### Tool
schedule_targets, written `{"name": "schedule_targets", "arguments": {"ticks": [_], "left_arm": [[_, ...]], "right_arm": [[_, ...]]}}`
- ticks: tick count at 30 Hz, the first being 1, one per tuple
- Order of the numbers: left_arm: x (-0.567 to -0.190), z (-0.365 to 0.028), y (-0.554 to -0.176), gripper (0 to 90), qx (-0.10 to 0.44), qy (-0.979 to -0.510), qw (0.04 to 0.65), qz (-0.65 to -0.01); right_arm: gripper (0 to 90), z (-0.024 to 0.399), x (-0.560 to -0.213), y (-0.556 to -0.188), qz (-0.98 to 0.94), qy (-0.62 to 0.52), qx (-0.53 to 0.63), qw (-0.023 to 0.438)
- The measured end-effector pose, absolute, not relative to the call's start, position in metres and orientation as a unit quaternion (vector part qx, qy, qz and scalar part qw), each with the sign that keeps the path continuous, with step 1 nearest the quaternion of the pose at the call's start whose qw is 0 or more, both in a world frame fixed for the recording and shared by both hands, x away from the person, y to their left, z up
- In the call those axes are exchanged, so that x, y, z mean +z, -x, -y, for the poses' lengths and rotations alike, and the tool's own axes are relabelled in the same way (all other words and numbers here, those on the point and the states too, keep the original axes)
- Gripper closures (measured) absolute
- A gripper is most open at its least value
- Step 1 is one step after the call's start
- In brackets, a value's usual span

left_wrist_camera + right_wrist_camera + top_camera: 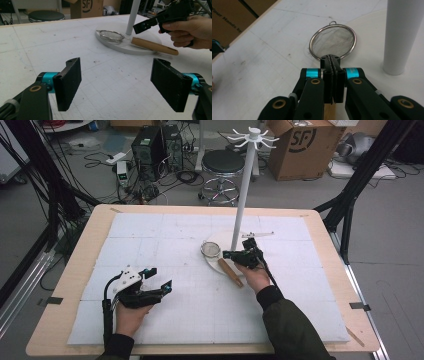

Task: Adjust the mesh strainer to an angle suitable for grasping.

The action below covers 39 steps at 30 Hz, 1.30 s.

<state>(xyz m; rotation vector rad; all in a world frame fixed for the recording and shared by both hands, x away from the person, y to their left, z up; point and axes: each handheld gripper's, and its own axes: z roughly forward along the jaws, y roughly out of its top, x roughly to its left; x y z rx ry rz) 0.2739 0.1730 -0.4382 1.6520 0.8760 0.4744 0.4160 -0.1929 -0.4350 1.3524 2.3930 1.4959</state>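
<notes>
One mesh strainer (211, 249) with a wooden handle (230, 272) is lying on one white stand base (216, 264) at the tabletop's (150, 240) centre. The right tongs (227, 254) are hovering clenched and empty above the handle, while the left tongs (161, 279), lower left, are gaping, released.

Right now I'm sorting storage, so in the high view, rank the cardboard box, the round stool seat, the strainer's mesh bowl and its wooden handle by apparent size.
1. cardboard box
2. stool seat
3. and 4. mesh bowl and wooden handle look about alike, so I won't rank them.
The box and the stool stand farther off, so their true sizes stay unsure.

Right claw (333, 82) jaws pressed together above wooden handle (329, 112); strainer (333, 41) ahead, white pole (402, 35) beside.
</notes>
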Motion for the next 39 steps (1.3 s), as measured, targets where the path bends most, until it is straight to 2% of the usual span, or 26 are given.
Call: {"name": "schedule_targets", "arguments": {"ticks": [5, 15, 39], "left_arm": [[-0.438, -0.173, -0.274, 25.3, 0.201, -0.704, 0.57, -0.373], [-0.439, -0.172, -0.274, 25.4, 0.2, -0.704, 0.57, -0.374], [-0.439, -0.172, -0.273, 25.5, 0.201, -0.706, 0.566, -0.375]], "right_arm": [[89.7, 0.189, -0.439, -0.423, -0.776, -0.436, 0.456, 0.021], [89.7, 0.184, -0.445, -0.428, -0.785, -0.436, 0.44, 0.001], [89.6, 0.156, -0.444, -0.427, -0.803, -0.408, 0.434, 0.004]]}}
